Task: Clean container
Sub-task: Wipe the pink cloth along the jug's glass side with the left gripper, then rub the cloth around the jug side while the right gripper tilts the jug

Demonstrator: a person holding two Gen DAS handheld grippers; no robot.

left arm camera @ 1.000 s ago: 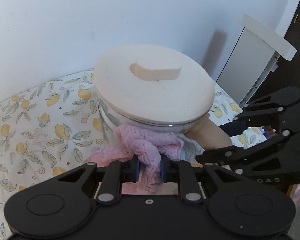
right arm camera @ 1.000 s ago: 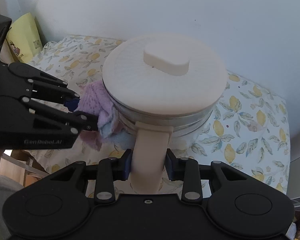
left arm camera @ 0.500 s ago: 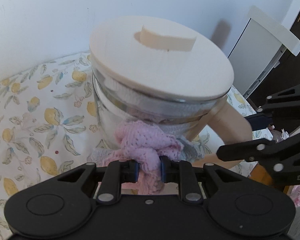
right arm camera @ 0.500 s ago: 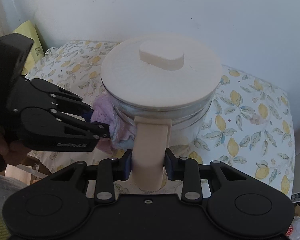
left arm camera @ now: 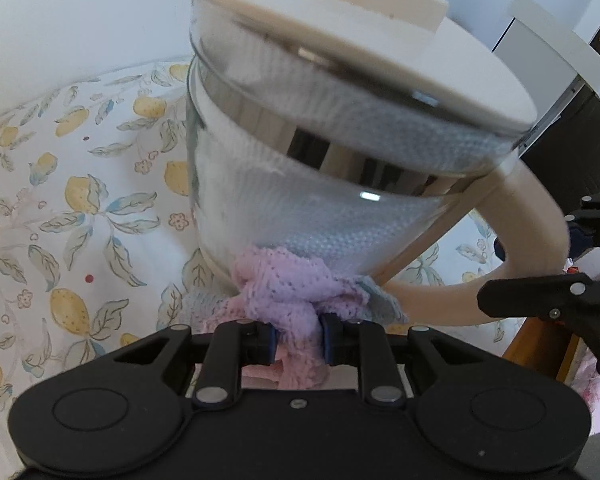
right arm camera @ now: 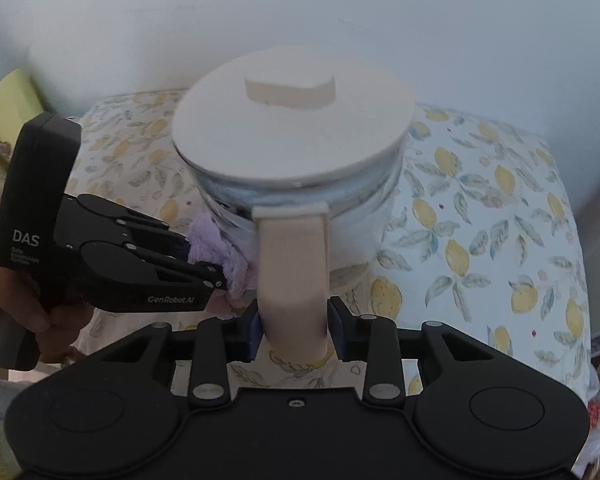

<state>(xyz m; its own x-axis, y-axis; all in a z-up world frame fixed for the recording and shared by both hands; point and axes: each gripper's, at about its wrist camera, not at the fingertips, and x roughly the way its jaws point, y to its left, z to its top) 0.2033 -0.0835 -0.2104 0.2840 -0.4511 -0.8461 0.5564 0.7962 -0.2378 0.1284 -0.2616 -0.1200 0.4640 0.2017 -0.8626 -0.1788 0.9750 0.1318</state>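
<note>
The container stands upright near the surface's back edge, its handle pointing toward the right gripper, whose jaws, just eased wider, bracket it (contact unclear). The left gripper pinches a pink cloth against the glass wall's foot.

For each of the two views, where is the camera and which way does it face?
Left wrist: on the left tongs, facing the glass container with cream lid, pinching the pink knitted cloth; right tongs at the edge.
Right wrist: on the right tongs, facing the cream handle between its jaws; left tongs and a hand show.
Shared: container, cloth, lemon-print tablecloth.
</note>
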